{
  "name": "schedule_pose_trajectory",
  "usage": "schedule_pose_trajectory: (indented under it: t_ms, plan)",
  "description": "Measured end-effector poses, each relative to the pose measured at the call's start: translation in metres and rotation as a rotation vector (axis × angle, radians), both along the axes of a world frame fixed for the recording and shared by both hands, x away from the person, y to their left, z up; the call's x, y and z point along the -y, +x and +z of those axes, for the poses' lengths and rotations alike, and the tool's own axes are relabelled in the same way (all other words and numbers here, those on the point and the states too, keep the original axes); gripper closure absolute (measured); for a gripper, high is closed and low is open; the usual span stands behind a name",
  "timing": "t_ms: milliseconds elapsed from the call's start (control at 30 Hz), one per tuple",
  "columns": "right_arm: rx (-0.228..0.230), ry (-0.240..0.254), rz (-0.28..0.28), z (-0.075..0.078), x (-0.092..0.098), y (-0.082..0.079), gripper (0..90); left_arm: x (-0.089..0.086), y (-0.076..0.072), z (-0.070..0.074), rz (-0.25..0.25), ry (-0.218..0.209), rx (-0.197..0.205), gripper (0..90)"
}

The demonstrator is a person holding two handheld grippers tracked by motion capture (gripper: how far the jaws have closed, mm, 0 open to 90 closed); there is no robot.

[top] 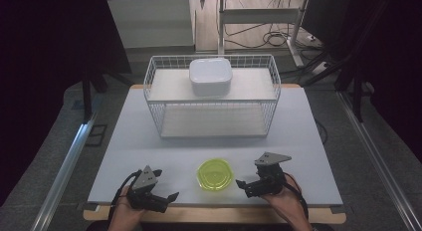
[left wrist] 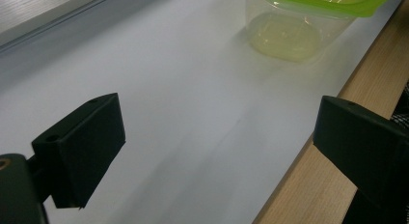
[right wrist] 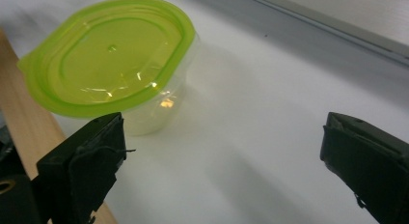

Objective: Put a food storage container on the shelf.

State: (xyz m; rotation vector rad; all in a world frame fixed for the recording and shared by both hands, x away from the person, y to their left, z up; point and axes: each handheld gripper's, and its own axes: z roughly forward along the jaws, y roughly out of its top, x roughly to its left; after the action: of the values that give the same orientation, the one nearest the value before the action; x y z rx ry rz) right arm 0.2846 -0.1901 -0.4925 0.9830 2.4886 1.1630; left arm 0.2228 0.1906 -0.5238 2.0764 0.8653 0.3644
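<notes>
Green tub (top: 215, 174) btwn claws, untouched

Quick count of what's on the table: one clear plastic container (top: 215, 174) with one green lid (right wrist: 108, 52) on it, one white wire basket rack (top: 154, 96), and one white square dish (top: 210, 75) sitting on top of that rack. Two handheld grippers too, the left gripper (top: 166, 190) and the right gripper (top: 242, 187), two black jaws each.
</notes>
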Motion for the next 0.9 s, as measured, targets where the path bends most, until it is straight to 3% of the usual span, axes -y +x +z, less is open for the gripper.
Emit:
schedule_pose_trajectory:
  t_ms: [167, 433, 567, 733, 900]
  plan:
    - [-0.036, 0.010, -0.008, 0.003, -0.007, 0.000, 4.6, 0.000, 0.000, -0.001, -0.001, 0.002, -0.003, 3.9]
    - [-0.103, 0.094, 0.001, 0.011, -0.011, 0.005, 26.3, 0.001, 0.001, -0.001, -0.001, 0.005, -0.003, 3.9]
    - [-0.159, 0.151, -0.005, 0.010, -0.015, 0.013, 33.8, 0.002, 0.001, -0.002, -0.003, 0.010, -0.003, 3.9]
    - [-0.207, 0.183, -0.016, 0.007, -0.022, 0.023, 42.4, 0.003, 0.001, -0.002, -0.005, 0.015, -0.005, 3.9]
    - [-0.303, 0.232, -0.029, 0.002, -0.025, 0.035, 50.0, 0.004, 0.001, -0.003, -0.006, 0.018, -0.007, 3.9]
